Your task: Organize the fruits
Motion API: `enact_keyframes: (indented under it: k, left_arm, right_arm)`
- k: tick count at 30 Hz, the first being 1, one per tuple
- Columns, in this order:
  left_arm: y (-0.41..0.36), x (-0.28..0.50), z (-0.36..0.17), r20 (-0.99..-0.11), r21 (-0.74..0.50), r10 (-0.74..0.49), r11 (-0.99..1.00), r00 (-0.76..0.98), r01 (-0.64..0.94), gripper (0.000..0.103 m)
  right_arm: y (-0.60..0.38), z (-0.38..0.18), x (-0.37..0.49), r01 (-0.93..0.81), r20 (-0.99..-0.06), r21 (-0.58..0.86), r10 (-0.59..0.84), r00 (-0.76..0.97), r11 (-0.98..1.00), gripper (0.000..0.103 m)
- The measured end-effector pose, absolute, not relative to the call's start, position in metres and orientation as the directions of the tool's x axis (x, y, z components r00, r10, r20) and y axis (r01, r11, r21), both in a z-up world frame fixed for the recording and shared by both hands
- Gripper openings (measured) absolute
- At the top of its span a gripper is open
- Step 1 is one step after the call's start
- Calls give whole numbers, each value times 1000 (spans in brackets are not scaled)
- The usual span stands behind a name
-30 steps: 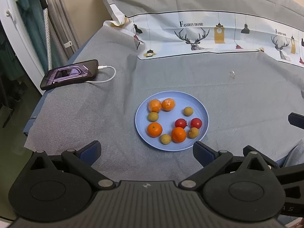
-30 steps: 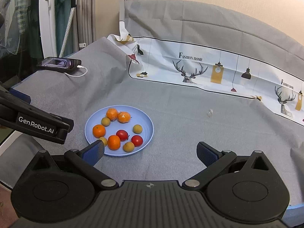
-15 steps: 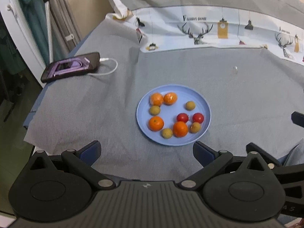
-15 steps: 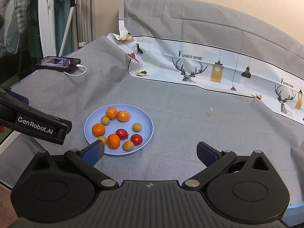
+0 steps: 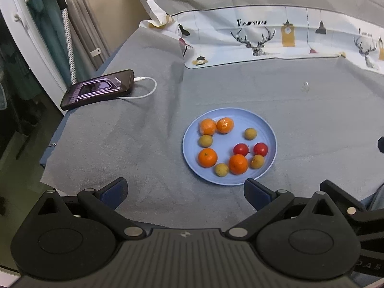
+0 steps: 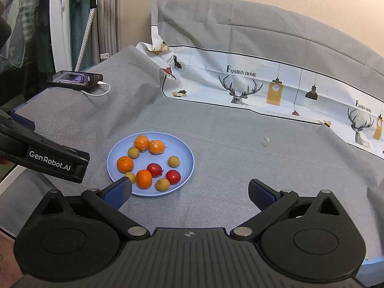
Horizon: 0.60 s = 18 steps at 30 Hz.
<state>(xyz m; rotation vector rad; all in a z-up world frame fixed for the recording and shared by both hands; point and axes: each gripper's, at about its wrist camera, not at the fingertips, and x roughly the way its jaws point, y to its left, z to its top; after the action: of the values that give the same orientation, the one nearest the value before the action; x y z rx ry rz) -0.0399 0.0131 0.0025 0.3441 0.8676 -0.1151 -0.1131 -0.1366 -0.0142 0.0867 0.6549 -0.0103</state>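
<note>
Grey-clothed table (image 5: 124,129), blue plate (image 5: 270,133) of fruit mid-table, charging phone (image 5: 98,88) far left, printed sheet (image 5: 300,40) behind

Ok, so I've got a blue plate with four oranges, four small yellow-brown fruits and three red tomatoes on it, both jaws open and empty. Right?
Not quite: the blue plate holds two red tomatoes, not three, as the left wrist view shows. The four oranges and four small yellow-brown fruits are correct, and the left gripper and right gripper both have their jaws open and empty.
</note>
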Motion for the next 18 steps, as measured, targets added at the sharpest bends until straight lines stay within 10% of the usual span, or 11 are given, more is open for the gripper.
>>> enact_keyframes:
  k: [18]
  left_arm:
    - [16, -37, -1, -796, 228, 40, 944, 604, 238, 103]
  right_arm:
    - [-135, -13, -113, 30, -608, 72, 20, 794, 997, 102]
